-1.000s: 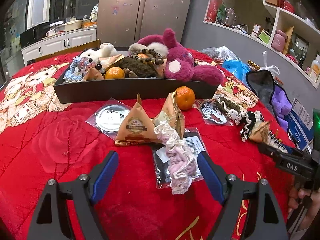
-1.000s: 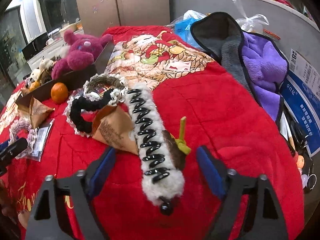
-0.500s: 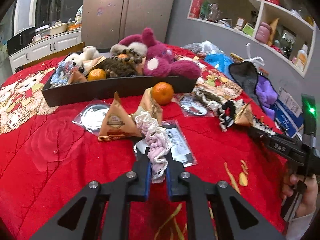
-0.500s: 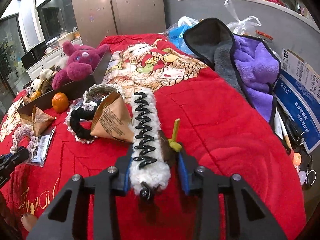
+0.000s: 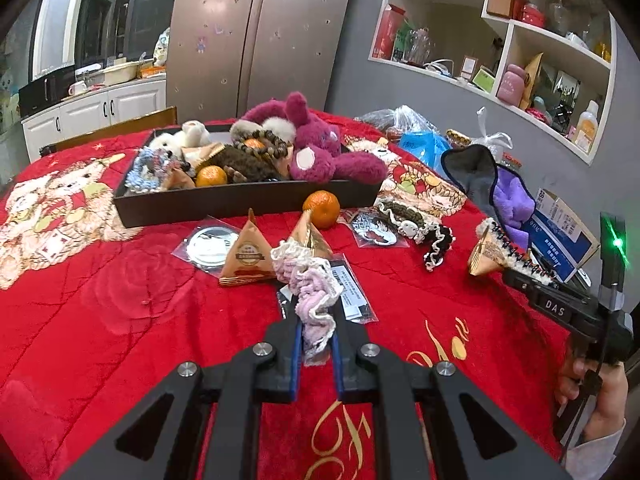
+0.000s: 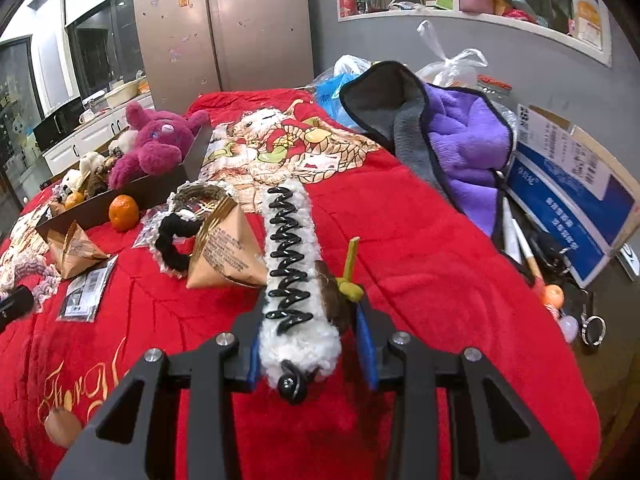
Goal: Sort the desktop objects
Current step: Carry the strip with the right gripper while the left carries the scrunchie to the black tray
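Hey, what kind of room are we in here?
Most likely a home kitchen or dining area: a big steel fridge stands behind the table, white cabinets with a counter run along the left, and wall shelves hold household bottles and boxes.

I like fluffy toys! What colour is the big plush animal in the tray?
The plush animal is dark pinkish-purple, magenta. The left wrist view shows it best.
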Demonstrator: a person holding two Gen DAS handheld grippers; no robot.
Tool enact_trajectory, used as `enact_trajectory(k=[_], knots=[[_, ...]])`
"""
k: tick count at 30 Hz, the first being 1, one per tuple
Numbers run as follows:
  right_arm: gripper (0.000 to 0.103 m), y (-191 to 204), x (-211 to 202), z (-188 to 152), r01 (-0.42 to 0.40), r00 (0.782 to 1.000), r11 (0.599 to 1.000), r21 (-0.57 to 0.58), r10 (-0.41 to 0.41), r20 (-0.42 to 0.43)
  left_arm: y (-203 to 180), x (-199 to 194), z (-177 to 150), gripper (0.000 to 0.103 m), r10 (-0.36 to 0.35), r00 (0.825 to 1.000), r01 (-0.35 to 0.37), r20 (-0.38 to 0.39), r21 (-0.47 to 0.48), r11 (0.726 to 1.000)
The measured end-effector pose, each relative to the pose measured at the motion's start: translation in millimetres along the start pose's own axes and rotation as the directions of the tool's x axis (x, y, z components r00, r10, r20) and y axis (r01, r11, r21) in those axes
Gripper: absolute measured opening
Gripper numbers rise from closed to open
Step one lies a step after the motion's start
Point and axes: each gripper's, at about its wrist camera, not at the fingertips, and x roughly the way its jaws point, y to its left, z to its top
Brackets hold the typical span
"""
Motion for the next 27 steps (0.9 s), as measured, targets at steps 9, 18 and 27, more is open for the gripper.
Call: enact_trajectory(k=[9, 18, 27], knots=[[0.038, 11, -59, 16, -0.008, 0.994, 1.000, -0.013, 0.009, 0.110, 6, -46, -5, 0.012, 0.006, 0.998, -0.006, 0.065, -0.004, 1.000], [0.038, 54, -110, 22, -0.089, 0.977, 0.993, -0.081, 0.103, 0.186, 22, -87, -9, 0.012, 0.014, 0.993, -0.011, 0.118, -0.026, 1.000], [0.038, 104, -119, 13, -0.169, 0.967, 0.972, -0.164, 0.195, 0.164, 42, -114, -20, 0.012, 0.046, 0.990, -0.038, 0.133, -0.061, 0.997]])
